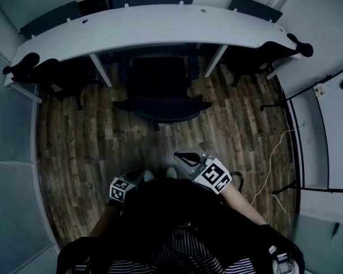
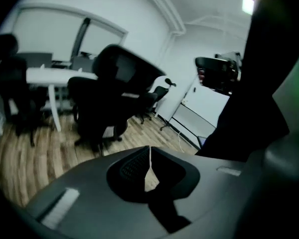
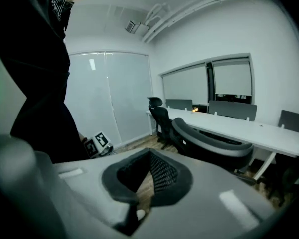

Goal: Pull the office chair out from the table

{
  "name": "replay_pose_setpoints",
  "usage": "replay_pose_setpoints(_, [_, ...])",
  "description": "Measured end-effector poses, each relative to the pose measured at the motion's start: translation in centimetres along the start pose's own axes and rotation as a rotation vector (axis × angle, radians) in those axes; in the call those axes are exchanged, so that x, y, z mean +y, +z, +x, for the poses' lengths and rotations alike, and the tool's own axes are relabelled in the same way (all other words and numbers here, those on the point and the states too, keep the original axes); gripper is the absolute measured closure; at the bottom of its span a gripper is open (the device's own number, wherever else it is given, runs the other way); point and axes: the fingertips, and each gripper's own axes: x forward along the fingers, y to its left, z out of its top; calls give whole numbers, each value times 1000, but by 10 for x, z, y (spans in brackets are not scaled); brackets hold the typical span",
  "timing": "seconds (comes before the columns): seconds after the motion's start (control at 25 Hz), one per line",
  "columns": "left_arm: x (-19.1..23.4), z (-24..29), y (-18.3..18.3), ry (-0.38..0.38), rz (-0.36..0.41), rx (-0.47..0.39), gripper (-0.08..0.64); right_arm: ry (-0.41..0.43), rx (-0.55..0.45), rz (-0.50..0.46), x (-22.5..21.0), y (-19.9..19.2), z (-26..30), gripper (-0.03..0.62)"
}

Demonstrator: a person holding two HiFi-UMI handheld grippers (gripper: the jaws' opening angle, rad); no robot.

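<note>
Chair point(image 1: 160, 93) hugs desk's point(image 1: 160, 24) near edge; your left tool point(image 1: 138, 177) and right tool point(image 1: 186, 158) hang clenched, empty, well short of it.

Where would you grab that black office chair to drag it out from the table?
Probably the curved rim of the office chair, from the person's side: it faces the open floor, while the table blocks the far side. The left gripper and right gripper are shut and would need opening.

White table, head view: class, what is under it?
The office chair sits partly under the white table, between two white legs. The tabletop covers the chair's front and the floor beneath.
</note>
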Motion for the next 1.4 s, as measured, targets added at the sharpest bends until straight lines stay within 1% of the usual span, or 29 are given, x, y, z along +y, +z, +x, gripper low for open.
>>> replay_pose_setpoints(0.04, [15,9,-25,2,-83,23,517,9,22,-20,0,-5,2,592])
replay_pose_setpoints(0.08, [29,19,-56,-4,-159,77,453,21,44,-46,-1,-11,6,592])
replay_pose_setpoints(0.16, [45,33,-130,-26,-316,218,380,56,96,-84,-3,-27,13,592])
replay_pose_setpoints(0.2, [46,36,-162,-42,-447,242,376,90,128,-81,-2,-39,16,592])
replay_pose_setpoints(0.24, [43,35,-187,-62,-618,214,376,145,166,-57,3,-54,17,592])
replay_pose_setpoints(0.28, [39,30,-204,-82,-793,153,359,219,207,-13,11,-73,18,592])
replay_pose_setpoints(0.32, [35,23,-216,-94,-933,89,317,302,248,43,21,-95,21,592])
replay_pose_setpoints(0.36, [30,15,-224,-92,-1021,35,265,379,287,99,30,-117,25,591])
replay_pose_setpoints(0.4, [24,8,-228,-75,-1067,-7,225,446,325,142,37,-137,28,591])
replay_pose_setpoints(0.44, [15,2,-225,-49,-1086,-42,213,509,367,169,43,-154,30,583])
replay_pose_setpoints(0.48, [-3,-5,-215,-16,-1091,-73,209,576,412,179,52,-166,26,551])
replay_pose_setpoints(0.52, [-28,-13,-200,19,-1088,-99,197,653,459,172,65,-174,18,537])
replay_pose_setpoints(0.56, [-55,-25,-184,48,-1081,-124,176,733,512,155,82,-182,8,499])
replay_pose_setpoints(0.6, [-76,-37,-174,66,-1073,-151,173,805,570,131,102,-195,5,471])
replay_pose_setpoints(0.64, [-86,-45,-174,73,-1064,-177,173,856,626,91,122,-214,13,452])
replay_pose_setpoints(0.68, [-84,-48,-185,71,-1050,-197,177,878,661,39,138,-236,32,449])
replay_pose_setpoints(0.72, [-74,-45,-202,70,-1028,-207,210,875,666,-2,148,-255,57,449])
replay_pose_setpoints(0.76, [-65,-42,-219,73,-1002,-211,227,847,634,-11,152,-264,79,520])
replay_pose_setpoints(0.8, [-61,-39,-232,83,-978,-214,250,794,577,10,151,-262,95,591])
replay_pose_setpoints(0.88, [-65,-36,-244,106,-955,-224,285,682,490,100,133,-251,104,591])
replay_pose_setpoints(0.92, [-70,-34,-245,111,-958,-228,284,651,486,152,120,-251,101,591])
replay_pose_setpoints(1.0, [-79,-30,-235,103,-986,-243,278,623,516,212,90,-256,88,591])
replay_pose_setpoints(1.08, [-91,-34,-210,100,-1022,-264,278,615,528,218,69,-249,69,591])
replay_pose_setpoints(1.16, [-102,-41,-189,110,-1016,-258,278,601,508,242,55,-234,51,591])
replay_pose_setpoints(1.24, [-99,-42,-180,112,-980,-234,292,560,486,270,39,-225,44,591])
replay_pose_setpoints(1.28, [-93,-41,-177,117,-947,-218,298,531,471,286,29,-221,43,591])
replay_pose_setpoints(1.32, [-86,-43,-167,137,-889,-198,312,501,443,305,18,-212,39,591])
replay_pose_setpoints(1.36, [-83,-48,-145,176,-797,-173,363,473,396,327,7,-193,28,591])
replay_pose_setpoints(1.4, [-86,-56,-108,232,-674,-148,429,447,334,346,-5,-166,7,591])
